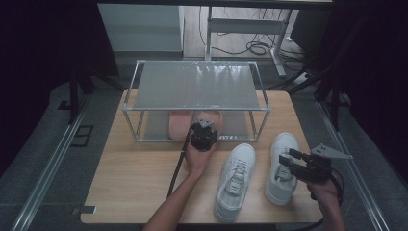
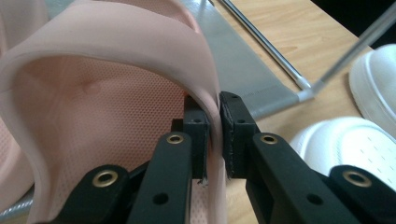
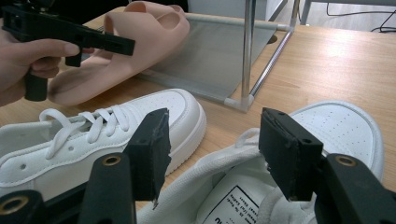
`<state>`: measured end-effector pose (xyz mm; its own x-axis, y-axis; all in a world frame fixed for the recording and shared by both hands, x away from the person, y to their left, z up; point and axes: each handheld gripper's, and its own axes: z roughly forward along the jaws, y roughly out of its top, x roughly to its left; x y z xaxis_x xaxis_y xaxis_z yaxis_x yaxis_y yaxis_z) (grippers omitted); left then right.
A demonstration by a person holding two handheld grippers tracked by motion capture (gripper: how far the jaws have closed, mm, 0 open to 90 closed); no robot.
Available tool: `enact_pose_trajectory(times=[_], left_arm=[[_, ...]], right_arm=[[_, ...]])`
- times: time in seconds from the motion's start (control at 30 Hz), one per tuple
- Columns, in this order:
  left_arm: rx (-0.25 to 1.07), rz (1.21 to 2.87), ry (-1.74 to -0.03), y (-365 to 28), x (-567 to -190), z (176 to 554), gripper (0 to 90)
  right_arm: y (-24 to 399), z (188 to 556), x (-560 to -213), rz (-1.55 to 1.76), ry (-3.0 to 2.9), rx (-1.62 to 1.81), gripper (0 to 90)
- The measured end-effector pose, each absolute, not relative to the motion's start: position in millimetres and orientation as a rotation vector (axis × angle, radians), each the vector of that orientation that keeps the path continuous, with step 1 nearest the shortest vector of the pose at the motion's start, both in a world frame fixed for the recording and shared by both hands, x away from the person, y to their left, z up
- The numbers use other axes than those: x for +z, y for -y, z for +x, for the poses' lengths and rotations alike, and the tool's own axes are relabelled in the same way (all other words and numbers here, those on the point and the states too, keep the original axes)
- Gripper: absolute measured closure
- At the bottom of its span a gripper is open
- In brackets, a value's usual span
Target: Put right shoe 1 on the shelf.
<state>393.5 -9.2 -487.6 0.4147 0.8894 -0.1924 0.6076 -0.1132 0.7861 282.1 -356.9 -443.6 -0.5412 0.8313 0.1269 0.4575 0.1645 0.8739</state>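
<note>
Pink slipper [image 2: 107, 93] — strap pinched between left tongs [image 2: 214, 135].

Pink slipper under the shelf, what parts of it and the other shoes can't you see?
- High view: the rack top shelf hides most of the pink slipper.
- Left gripper view: the left gripper covers the slipper's strap edge.
- Right gripper view: the picture's edges cut off the white sneakers' heels.

text: none legible | white sneaker [image 3: 261, 186] tongue label (print blurred)
</note>
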Motion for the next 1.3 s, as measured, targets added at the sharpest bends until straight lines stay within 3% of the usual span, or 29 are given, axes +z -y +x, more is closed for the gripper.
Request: enact_pose_trajectory(times=[0.63,1.0,1.13,1.3], left_arm=[[0.468,1.762,-1.383,17,-510,419,81.7],[0.421,1.78,-1.34,9,-494,405,59.6],[0.398,1.802,-1.306,-1,-486,395,56.1],[0.36,1.795,-1.271,-22,-483,380,60.1]], right_arm=[[357,283,-447,1.234,-2.073,1.338,43.8],[358,282,-446,1.231,-2.073,1.336,43.7],[356,282,-445,1.229,-2.075,1.336,43.7],[356,282,-446,1.228,-2.077,1.333,43.7]])
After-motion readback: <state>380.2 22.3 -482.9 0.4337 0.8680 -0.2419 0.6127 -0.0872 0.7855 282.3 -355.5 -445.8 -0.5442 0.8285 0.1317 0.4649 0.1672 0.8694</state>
